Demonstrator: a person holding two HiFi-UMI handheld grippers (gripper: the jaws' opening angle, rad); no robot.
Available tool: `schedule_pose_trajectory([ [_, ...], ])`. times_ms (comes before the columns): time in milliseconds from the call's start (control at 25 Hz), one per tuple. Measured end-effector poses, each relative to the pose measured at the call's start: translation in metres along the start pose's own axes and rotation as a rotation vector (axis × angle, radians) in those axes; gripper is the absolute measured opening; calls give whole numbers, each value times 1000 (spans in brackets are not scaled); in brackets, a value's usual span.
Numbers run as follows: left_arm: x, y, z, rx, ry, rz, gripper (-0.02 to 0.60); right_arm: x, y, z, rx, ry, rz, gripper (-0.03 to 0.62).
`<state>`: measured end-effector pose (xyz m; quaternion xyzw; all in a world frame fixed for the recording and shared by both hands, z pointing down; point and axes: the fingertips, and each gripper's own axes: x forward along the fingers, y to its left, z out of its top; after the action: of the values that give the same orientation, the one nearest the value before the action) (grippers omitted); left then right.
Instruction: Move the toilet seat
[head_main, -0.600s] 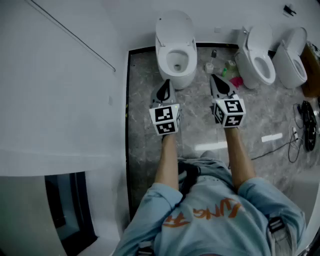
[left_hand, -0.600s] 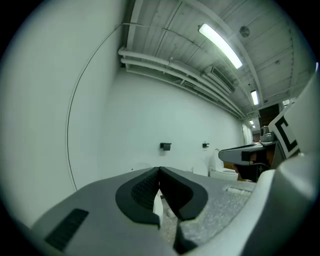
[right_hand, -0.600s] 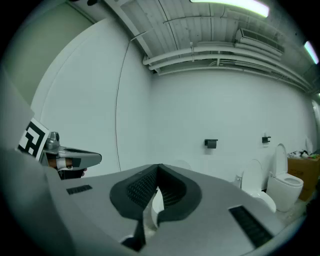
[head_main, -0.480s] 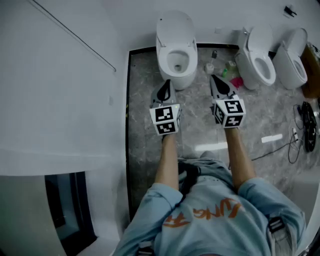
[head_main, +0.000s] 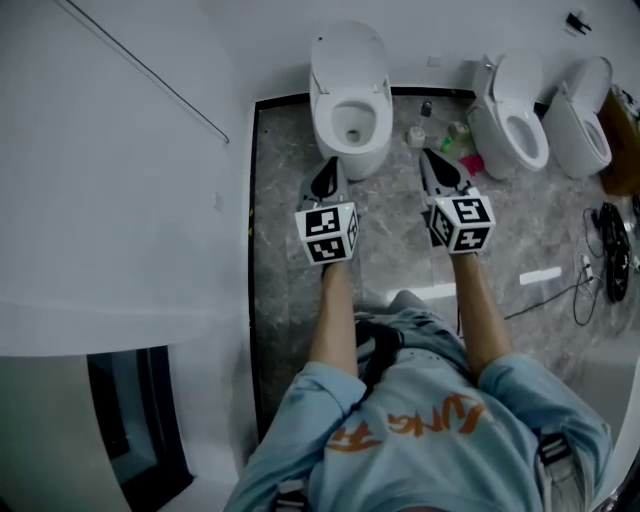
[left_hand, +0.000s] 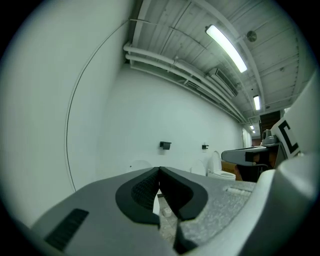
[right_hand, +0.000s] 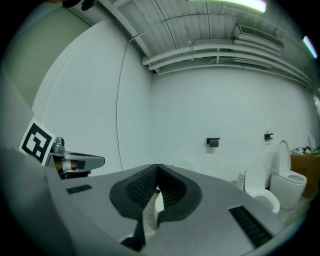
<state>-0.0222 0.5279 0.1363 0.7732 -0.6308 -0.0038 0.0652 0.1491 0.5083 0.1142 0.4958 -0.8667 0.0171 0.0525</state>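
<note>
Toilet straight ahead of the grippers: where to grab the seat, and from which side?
Probably the seat at its front edge, coming from the near side. The lid stands raised against the wall, so the seat likely pivots at the back and its front swings freest. The left gripper and right gripper are both shut; one must open first.

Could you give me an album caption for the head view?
Person facing an open toilet, left gripper and right gripper both shut and empty, held out toward it.
</note>
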Motion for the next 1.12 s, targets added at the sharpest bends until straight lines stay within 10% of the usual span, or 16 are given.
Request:
schedule_pose_trajectory([
  [600,37,19,-7,-2,8,-16,0,39,-20,-3,15,-5,15,-2],
  [1120,186,79,-21,-12,69,-4,0,200,-96,-17,5,18,20,-2],
])
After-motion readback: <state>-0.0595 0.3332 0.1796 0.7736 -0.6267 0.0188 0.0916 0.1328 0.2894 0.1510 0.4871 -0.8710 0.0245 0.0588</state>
